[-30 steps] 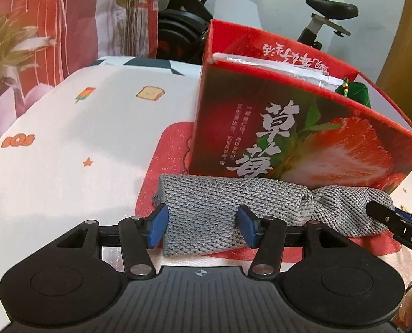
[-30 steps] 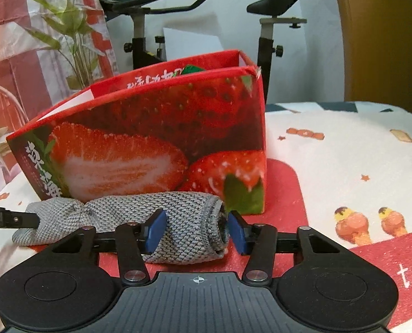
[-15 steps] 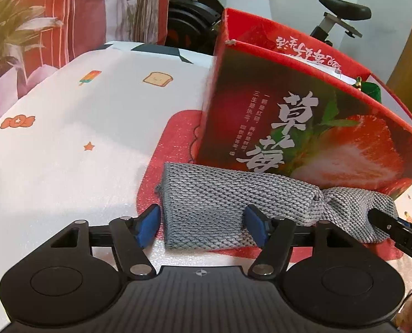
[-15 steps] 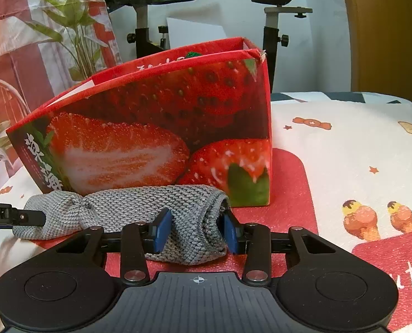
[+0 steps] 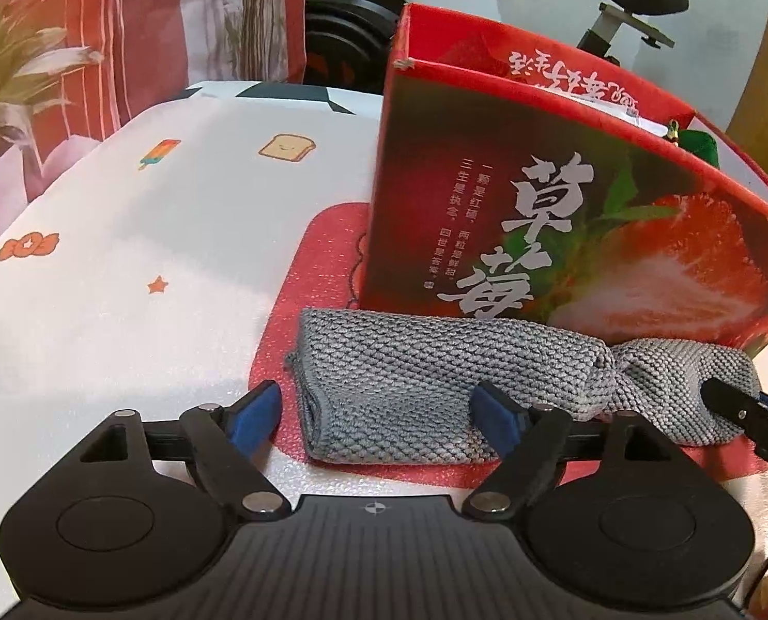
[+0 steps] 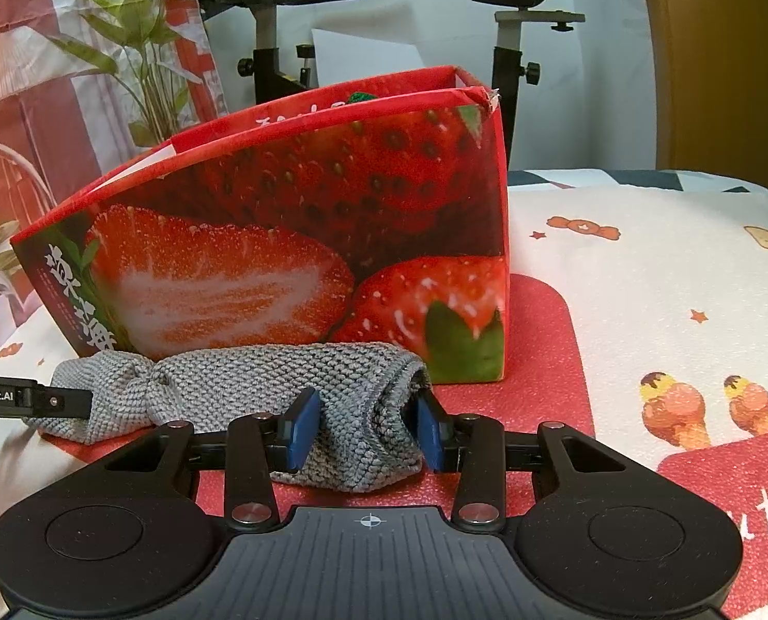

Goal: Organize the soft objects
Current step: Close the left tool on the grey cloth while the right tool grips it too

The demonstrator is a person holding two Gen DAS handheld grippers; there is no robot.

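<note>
A grey knitted cloth roll point(image 5: 435, 377) lies on the red mat in front of the red strawberry box point(image 5: 565, 217). My left gripper point(image 5: 379, 418) is open, its blue pads wide on either side of the roll's left end, not touching it. In the right wrist view my right gripper point(image 6: 366, 429) is shut on the roll's right end point(image 6: 363, 413), squeezing it between the blue pads. The roll point(image 6: 260, 387) stretches left along the box point(image 6: 301, 237). The left gripper's finger point(image 6: 32, 400) shows at its far end.
The table carries a white cloth with cartoon prints point(image 5: 125, 237) and a red mat point(image 6: 539, 361). The box holds white paper and a green item point(image 5: 699, 144). An exercise bike point(image 6: 513, 26) and plants point(image 6: 141, 51) stand behind the table.
My left gripper has opened wide and let go of the roll's left end, backing off slightly. My right gripper has closed on the roll's right end.
</note>
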